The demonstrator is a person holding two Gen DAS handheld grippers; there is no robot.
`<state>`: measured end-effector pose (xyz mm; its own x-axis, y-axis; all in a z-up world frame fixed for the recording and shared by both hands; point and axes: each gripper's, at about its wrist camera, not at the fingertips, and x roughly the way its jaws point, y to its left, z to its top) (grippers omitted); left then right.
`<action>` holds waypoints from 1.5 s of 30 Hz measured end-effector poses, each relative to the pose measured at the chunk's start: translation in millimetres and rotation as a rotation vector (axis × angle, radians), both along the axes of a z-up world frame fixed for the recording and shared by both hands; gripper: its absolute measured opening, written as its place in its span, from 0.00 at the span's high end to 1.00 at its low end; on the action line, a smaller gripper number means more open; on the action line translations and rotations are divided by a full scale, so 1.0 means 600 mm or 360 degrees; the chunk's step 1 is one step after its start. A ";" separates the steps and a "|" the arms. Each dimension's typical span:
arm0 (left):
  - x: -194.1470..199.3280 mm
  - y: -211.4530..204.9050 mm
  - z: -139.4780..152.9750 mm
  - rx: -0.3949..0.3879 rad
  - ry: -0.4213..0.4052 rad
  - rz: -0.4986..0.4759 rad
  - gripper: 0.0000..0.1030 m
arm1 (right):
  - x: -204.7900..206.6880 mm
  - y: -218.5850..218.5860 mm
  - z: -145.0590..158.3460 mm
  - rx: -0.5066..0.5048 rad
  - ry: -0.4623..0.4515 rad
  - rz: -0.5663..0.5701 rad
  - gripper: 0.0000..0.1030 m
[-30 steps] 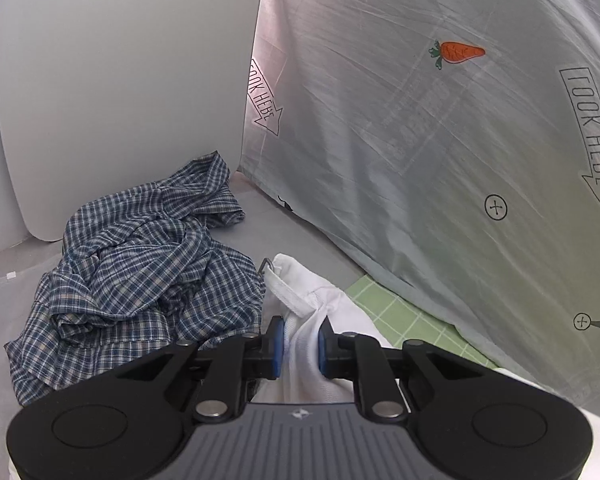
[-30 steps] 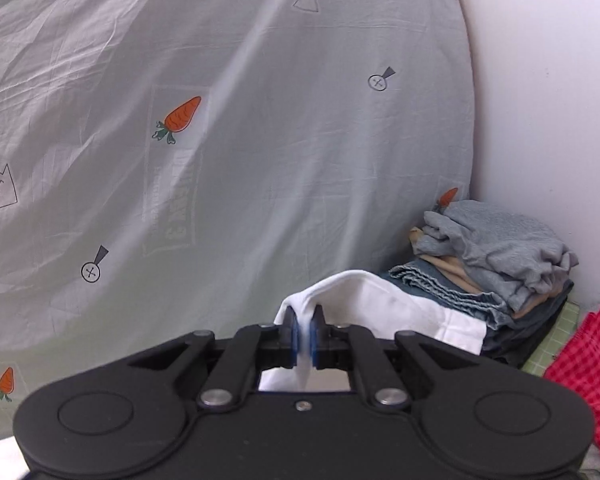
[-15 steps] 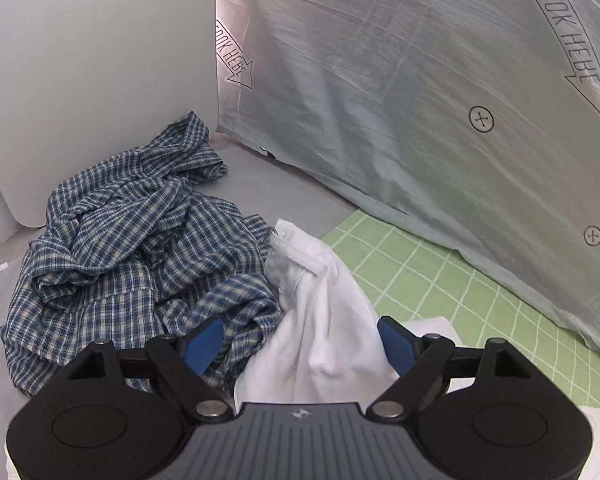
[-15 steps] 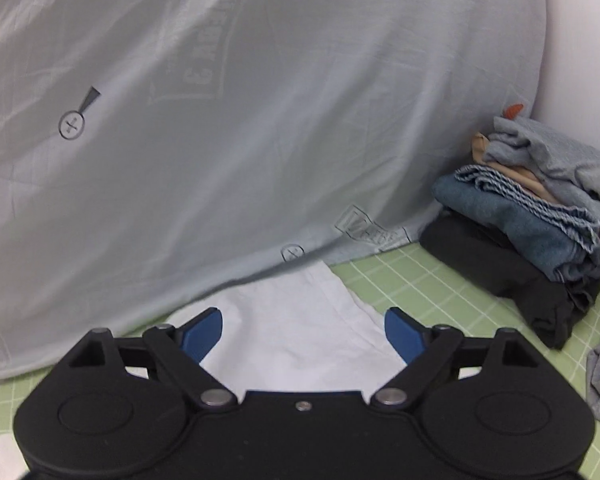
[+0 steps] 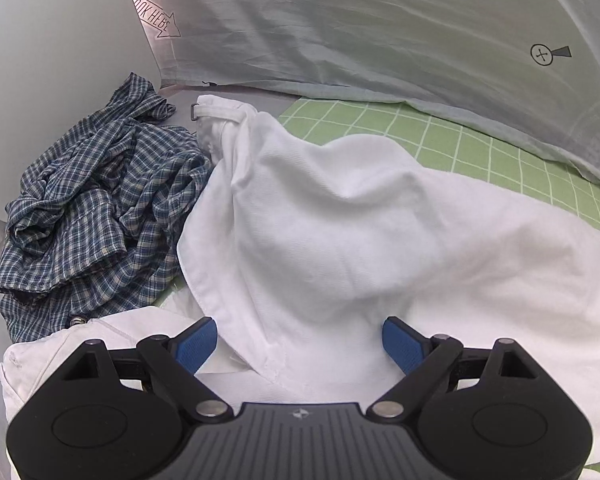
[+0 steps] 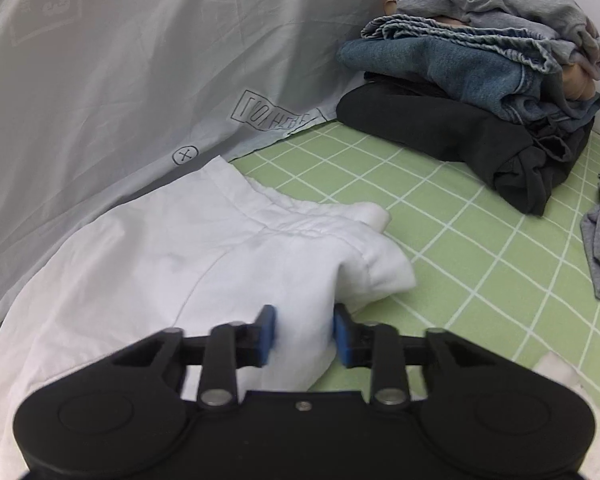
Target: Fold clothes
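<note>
While flat on mat (image 6: pixel 452 216), white garment (image 5: pixel 340 232) long axis spans left-right.

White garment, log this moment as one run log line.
left gripper: open over white garment | right gripper: closing on its fold, grip unclear | garment on green mat

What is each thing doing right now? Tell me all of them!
white garment: lying rumpled on the green mat, partly folded
checked shirt: crumpled in a heap
folded pile: stacked
left hand-held gripper: open over the white cloth
right hand-held gripper: part closed around a fold of white cloth
</note>
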<state>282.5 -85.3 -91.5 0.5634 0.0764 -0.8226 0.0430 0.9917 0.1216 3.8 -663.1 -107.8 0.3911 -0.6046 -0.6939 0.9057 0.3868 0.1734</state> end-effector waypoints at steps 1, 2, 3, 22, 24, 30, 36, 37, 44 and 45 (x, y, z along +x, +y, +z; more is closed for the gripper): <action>0.003 0.003 0.000 -0.0010 0.0007 0.0013 0.12 | -0.012 0.005 0.022 -0.0068 -0.0024 -0.0027 0.97; 0.005 0.005 0.000 -0.0019 0.0012 0.0019 0.12 | -0.029 0.017 0.048 -0.0169 -0.0031 -0.0060 0.97; 0.005 0.006 -0.001 -0.0025 0.0013 0.0022 0.11 | -0.047 0.030 0.075 -0.0273 -0.0035 -0.0093 0.97; 0.041 0.009 0.033 -0.0130 -0.0091 0.0030 0.07 | 0.023 0.135 0.045 -0.0458 0.0595 0.0143 0.04; 0.056 -0.002 0.028 -0.0121 -0.0101 0.0000 0.07 | 0.066 0.152 0.037 -0.0400 0.0542 0.0282 0.04; 0.117 -0.041 0.000 -0.0073 -0.0096 -0.0053 0.07 | 0.195 0.206 0.013 -0.0223 0.0378 0.0696 0.04; 0.174 -0.066 -0.044 -0.0029 -0.0046 -0.0005 0.00 | 0.243 0.200 -0.005 -0.0148 0.0308 0.0764 0.00; 0.176 -0.065 -0.048 -0.0044 -0.0072 0.0017 0.00 | 0.248 0.196 -0.007 -0.0139 0.0300 0.0762 0.00; 0.203 -0.068 -0.057 -0.0090 -0.0171 0.0097 0.00 | 0.277 0.172 -0.023 -0.0105 0.0252 0.0777 0.00; 0.209 -0.067 -0.057 -0.0100 -0.0159 0.0102 0.00 | 0.280 0.168 -0.024 -0.0108 0.0248 0.0792 0.00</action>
<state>407.6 -125.5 -125.5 0.6386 0.0652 -0.7668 -0.0301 0.9978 0.0597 171.8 -562.2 -122.3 0.5377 -0.4175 -0.7325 0.6224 0.7826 0.0109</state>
